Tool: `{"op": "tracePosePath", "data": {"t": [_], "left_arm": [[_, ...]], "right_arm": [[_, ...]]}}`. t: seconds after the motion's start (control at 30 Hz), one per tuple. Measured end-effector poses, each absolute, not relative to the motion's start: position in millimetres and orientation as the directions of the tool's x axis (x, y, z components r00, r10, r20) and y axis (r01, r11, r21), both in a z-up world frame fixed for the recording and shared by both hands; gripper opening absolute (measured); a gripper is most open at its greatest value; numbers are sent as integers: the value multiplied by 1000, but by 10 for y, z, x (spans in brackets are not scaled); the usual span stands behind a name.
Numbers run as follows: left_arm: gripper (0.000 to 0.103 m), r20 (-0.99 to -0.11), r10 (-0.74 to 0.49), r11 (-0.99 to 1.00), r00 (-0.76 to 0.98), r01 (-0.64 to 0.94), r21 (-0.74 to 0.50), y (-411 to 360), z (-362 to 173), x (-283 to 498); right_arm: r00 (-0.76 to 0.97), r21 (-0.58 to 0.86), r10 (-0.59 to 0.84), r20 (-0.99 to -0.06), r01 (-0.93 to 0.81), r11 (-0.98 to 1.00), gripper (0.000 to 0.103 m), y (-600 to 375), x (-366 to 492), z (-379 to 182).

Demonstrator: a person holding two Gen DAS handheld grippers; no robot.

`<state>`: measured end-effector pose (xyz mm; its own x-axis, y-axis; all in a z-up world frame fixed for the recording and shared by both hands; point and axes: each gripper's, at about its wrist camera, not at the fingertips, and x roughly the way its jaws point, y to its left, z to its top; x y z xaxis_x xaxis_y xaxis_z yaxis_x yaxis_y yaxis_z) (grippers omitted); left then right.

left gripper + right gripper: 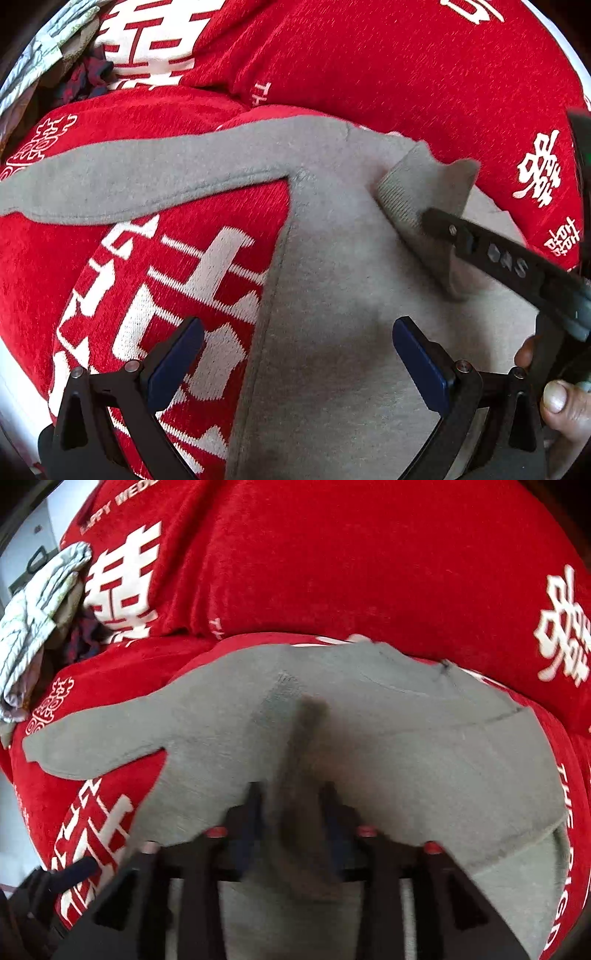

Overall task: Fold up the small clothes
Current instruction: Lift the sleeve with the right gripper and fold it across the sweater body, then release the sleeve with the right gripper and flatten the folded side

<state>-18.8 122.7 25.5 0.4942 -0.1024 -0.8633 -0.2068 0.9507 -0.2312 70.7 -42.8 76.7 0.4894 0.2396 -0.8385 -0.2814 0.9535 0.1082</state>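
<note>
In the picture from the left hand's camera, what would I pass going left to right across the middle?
Red blanket → grey top's outstretched sleeve → its body → ribbed cuff pinched by the right gripper.

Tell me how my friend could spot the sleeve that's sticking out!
Find the big red blanket with white characters. The grey sweatshirt lies spread on it. Its long sleeve stretches flat to the side, unlike the other ribbed cuff, which the right gripper pinches folded over the body.

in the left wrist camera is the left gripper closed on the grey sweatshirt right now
No: the left gripper hovers open, its blue-padded fingers spread apart over the grey fleece sweatshirt, pinching no fabric.
</note>
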Motion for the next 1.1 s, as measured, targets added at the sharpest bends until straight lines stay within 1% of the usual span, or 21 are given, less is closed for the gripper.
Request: {"op": "tracePosePath", "data": {"t": [0.03, 0.13, 0.23, 0.33, 0.4, 0.5, 0.6, 0.7, 0.77, 0.83, 0.9, 0.97, 1.0, 1.03, 1.07, 1.1], "left_arm": [[102, -860, -104, 951, 500, -203, -233, 1215, 293, -183], [102, -843, -109, 956, 526, -176, -234, 1123, 468, -169], [102, -829, -108, 963, 549, -148, -224, 995, 611, -144], [102, -817, -116, 968, 565, -119, -220, 833, 712, -119], [102, -817, -114, 971, 565, -110, -212, 762, 730, -100], [102, -828, -117, 974, 549, -101, -204, 662, 725, -56], [102, -826, -121, 976, 550, -85, -199, 556, 779, -37], [102, -808, -151, 974, 570, -52, -219, 401, 899, -11], [102, -794, -205, 967, 572, -10, -256, 239, 990, 54], [102, -780, -245, 963, 575, 53, -264, 2, 1073, 138], [102, -779, -243, 969, 578, 99, -228, -220, 1097, 223], [102, -783, -263, 965, 564, 155, -213, -419, 1044, 370], [102, -795, -244, 970, 556, 153, -191, -474, 986, 450], [102, -808, -218, 976, 548, 142, -167, -494, 925, 515], [102, -826, -187, 982, 532, 133, -137, -502, 820, 602], [102, -838, -159, 986, 521, 119, -113, -484, 746, 656]], "right_arm": [[496, 117, 248, -832, -282, 952, 51, -503, 682, 802], [528, 144, 270, -805, -268, 953, 54, -792, 609, 932], [567, 186, 278, -775, -215, 959, 58, -1177, 579, 1027], [571, 238, 306, -762, -193, 952, 58, -1430, 575, 1074], [576, 247, 313, -755, -192, 950, 58, -1489, 573, 1085], [573, 202, 233, -786, -118, 972, 58, -1572, 651, 1002], [570, 193, 190, -799, -56, 980, 58, -1762, 690, 893], [548, 248, 236, -803, -52, 967, 58, -1992, 675, 782], [539, 315, 291, -791, -49, 948, 58, -2179, 676, 710], [540, 365, 307, -783, -1, 931, 58, -2429, 710, 625], [561, 403, 302, -771, 64, 913, 58, -2727, 738, 557], [567, 388, 255, -783, 125, 913, 58, -2944, 745, 516], [571, 413, 279, -772, 117, 903, 58, -3015, 737, 507], [574, 467, 332, -749, 101, 879, 57, -3115, 723, 486], [573, 474, 342, -745, 94, 875, 54, -3150, 709, 486], [577, 458, 330, -747, 88, 884, 54, -3170, 684, 504]]}}
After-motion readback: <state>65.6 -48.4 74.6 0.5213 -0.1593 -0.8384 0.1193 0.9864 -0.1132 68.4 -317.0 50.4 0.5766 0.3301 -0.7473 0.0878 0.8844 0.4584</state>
